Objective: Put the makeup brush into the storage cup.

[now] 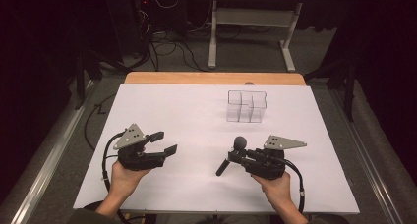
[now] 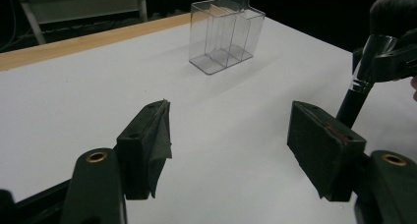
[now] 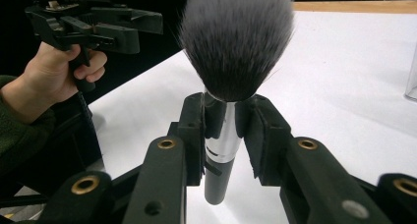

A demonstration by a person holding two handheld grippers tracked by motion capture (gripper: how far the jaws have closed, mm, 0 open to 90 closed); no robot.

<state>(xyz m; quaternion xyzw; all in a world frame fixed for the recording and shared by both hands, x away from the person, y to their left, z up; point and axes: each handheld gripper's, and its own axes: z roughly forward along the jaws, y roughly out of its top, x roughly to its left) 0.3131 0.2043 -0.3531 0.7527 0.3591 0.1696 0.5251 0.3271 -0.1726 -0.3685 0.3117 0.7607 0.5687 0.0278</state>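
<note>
A makeup brush (image 1: 239, 143) with a dark, grey-tipped head and a black handle is held just above the white table. My right gripper (image 1: 233, 156) is shut on its silver ferrule, and in the right gripper view the pads clamp the brush (image 3: 236, 42) just below the bristles. My left gripper (image 1: 164, 142) is at the table's left, open, with nothing between its fingers. In the left gripper view its two jaws stand wide apart over bare table, and the brush (image 2: 388, 22) shows at the right edge. A clear plastic organiser (image 1: 246, 106) with several compartments stands empty, farther back.
The white table top (image 1: 196, 116) has a wooden strip (image 1: 211, 78) along its far edge. Beyond it are a grey floor, cables and a table frame (image 1: 251, 32). The organiser (image 2: 223, 35) stands ahead of the left gripper's jaws. A hand (image 3: 59, 76) holds the left gripper.
</note>
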